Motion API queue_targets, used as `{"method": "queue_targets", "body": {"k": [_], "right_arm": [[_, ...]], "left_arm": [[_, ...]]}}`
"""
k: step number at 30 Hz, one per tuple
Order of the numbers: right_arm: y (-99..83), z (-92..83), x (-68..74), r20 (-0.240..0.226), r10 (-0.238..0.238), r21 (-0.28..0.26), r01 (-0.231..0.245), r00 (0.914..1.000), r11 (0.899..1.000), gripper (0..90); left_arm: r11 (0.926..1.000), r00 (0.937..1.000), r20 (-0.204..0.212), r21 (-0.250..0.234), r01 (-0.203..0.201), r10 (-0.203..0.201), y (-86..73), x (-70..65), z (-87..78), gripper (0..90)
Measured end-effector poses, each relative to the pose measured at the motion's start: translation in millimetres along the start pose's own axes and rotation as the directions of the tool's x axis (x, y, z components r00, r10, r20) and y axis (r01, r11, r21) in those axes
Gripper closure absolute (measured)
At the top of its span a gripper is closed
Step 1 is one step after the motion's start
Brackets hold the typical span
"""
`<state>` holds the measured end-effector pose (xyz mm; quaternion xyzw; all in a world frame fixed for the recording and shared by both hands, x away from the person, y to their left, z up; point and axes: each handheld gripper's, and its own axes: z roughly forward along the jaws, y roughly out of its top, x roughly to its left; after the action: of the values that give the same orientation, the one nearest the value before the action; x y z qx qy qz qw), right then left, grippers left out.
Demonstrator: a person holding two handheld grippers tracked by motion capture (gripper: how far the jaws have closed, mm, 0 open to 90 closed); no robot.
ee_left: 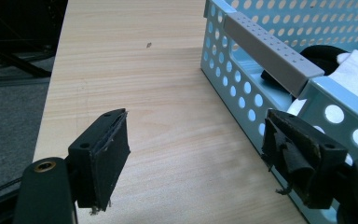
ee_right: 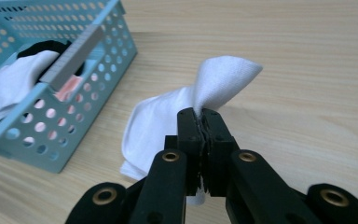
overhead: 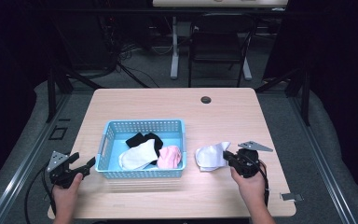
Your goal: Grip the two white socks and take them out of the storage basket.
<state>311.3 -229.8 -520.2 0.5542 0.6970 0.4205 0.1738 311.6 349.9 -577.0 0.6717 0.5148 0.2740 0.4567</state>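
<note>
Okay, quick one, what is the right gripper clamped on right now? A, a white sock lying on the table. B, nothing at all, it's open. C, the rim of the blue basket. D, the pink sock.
A: in the right gripper view the right gripper has its jaws pressed together on a fold of the white sock, which lies on the table beside the blue basket.

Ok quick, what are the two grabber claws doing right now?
Left gripper: open, holding nothing, beside the light blue perforated plastic basket.
Right gripper: shut on the white cloth sock.
</note>
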Motion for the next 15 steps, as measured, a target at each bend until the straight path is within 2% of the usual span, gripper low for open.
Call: {"method": "queue_targets", "body": {"k": [4,10,15], "right_arm": [[-6.3,2.3,-10.5,0.015,0.042,-0.003,-0.042,0.999,0.999,87.6],[-11.5,5.9,-14.9,0.051,0.022,0.014,-0.022,0.9985,1.0,85.8],[-10.4,6.7,-17.1,0.093,-0.003,0.001,0.003,0.9956,1.0,72.5]], "left_arm": [[1.0,1.0,-0.001,0.0,0.0,0.0,0.0,0.1,-0.1,22.6],[1.0,1.0,-0.001,0.001,0.0,0.0,0.0,-0.1,-0.1,22.6],[1.0,1.0,0.0,-0.004,0.002,-0.002,-0.1,-0.2,-0.1,22.7]]}}
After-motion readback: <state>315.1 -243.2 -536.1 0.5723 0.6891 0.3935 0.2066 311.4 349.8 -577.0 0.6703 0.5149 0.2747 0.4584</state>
